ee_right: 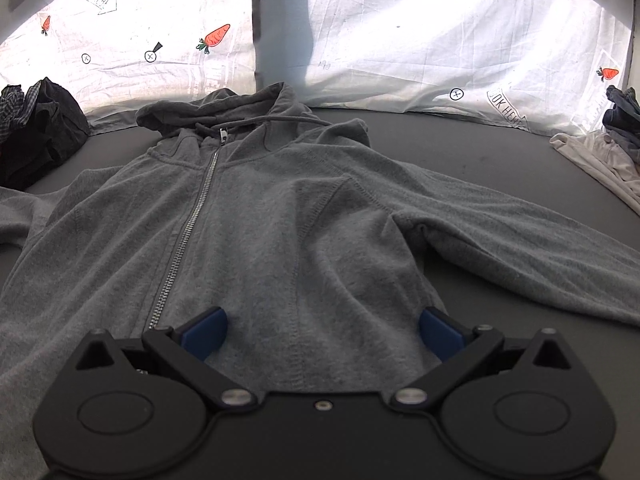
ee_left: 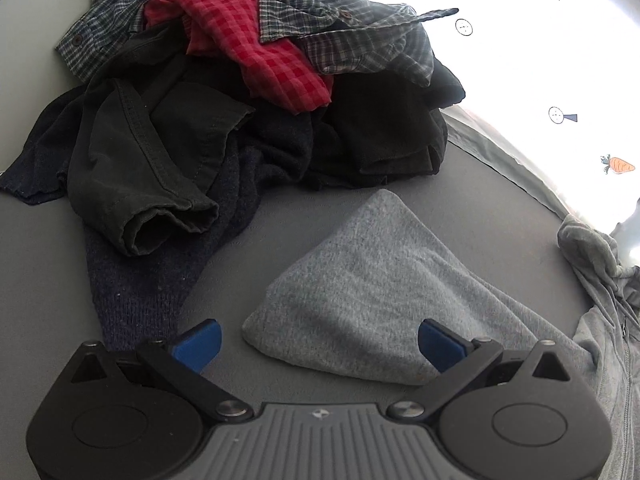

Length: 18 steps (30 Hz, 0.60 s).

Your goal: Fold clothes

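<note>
Hoodie point(ee_right: 280, 208) in grey fleece is laid front-up on the dark grey surface point(ee_right: 460, 148), its zipper point(ee_right: 188, 236) closed nearly to the collar and its hood point(ee_right: 224, 106) bunched toward the printed white fabric point(ee_right: 420, 40) behind it. One sleeve point(ee_right: 520, 236) is stretched out toward the right side of the right wrist view. The right gripper point(ee_right: 322, 332) is seen over the lower front of the hoodie with its blue fingers point(ee_right: 206, 332) spread wide apart and nothing held between them; whether they touch the cloth cannot be told. In the left wrist view the other sleeve point(ee_left: 372, 296) is folded into a triangular shape lying flat on the surface. The left gripper point(ee_left: 320, 344) is positioned at that sleeve's near edge, its blue fingers point(ee_left: 440, 342) likewise spread wide, with no cloth pinched. Beyond the sleeve a heap of unfolded clothes point(ee_left: 224, 92) is piled, with a red checked garment point(ee_left: 260, 48) on top among plaid and dark pieces. At the far right of the right wrist view, a pale garment point(ee_right: 596, 156) is seen.
</note>
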Motion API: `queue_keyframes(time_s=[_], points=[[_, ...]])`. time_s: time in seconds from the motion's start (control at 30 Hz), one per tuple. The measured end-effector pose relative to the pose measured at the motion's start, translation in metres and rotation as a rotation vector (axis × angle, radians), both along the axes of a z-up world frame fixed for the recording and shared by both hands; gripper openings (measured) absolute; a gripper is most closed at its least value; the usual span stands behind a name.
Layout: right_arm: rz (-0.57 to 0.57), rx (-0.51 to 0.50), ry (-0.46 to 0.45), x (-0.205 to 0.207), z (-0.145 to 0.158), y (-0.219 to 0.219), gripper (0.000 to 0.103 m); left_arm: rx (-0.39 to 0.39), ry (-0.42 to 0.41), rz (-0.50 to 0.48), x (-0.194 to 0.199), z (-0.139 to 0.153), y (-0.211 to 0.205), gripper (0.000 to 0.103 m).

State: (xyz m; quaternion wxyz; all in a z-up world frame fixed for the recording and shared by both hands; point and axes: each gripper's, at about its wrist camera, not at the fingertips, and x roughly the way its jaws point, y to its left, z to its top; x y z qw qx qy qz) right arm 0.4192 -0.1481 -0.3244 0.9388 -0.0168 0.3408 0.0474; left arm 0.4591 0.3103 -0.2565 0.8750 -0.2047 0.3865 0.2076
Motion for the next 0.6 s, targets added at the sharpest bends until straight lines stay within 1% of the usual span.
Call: queue_keyframes(time_s=[0.13,0.23,0.27,0.33,0.37,0.4,0.43,0.47,0.53,0.6], points=[[-0.003,-0.001,0.001,0.0,0.0,0.0,0.103,0.029,0.028,-0.032,0.014,-0.011,0.006,0.103],[-0.004,0.0,0.002,0.001,0.0,0.0,0.103,0.016,-0.005,-0.081,0.017,-0.012,0.01,0.102],[-0.004,0.0,0.002,0.001,0.0,0.0,0.103,0.004,-0.015,-0.09,0.017,-0.01,0.01,0.097],[-0.003,0.0,0.002,0.001,0.0,0.0,0.103,-0.021,-0.037,-0.107,0.018,-0.007,0.011,0.077],[-0.003,0.001,0.002,0.001,0.0,0.0,0.103,-0.021,-0.048,-0.12,0.018,-0.003,0.008,0.062],[-0.003,0.001,0.002,0.001,0.0,-0.001,0.103,-0.025,-0.062,-0.134,0.019,0.002,0.004,0.044],[-0.003,0.001,0.002,0.001,0.0,-0.001,0.103,-0.03,-0.076,-0.148,0.019,0.006,0.001,0.033],[-0.003,0.001,0.002,0.001,0.0,-0.001,0.103,-0.039,-0.098,-0.168,0.02,0.012,-0.004,0.011],[-0.003,0.002,0.002,0.002,0.0,-0.001,0.103,-0.039,-0.141,-0.22,0.023,0.027,-0.02,0.011],[-0.003,0.002,0.002,0.001,0.0,-0.001,0.103,-0.041,-0.189,-0.314,0.029,0.043,-0.044,0.011]])
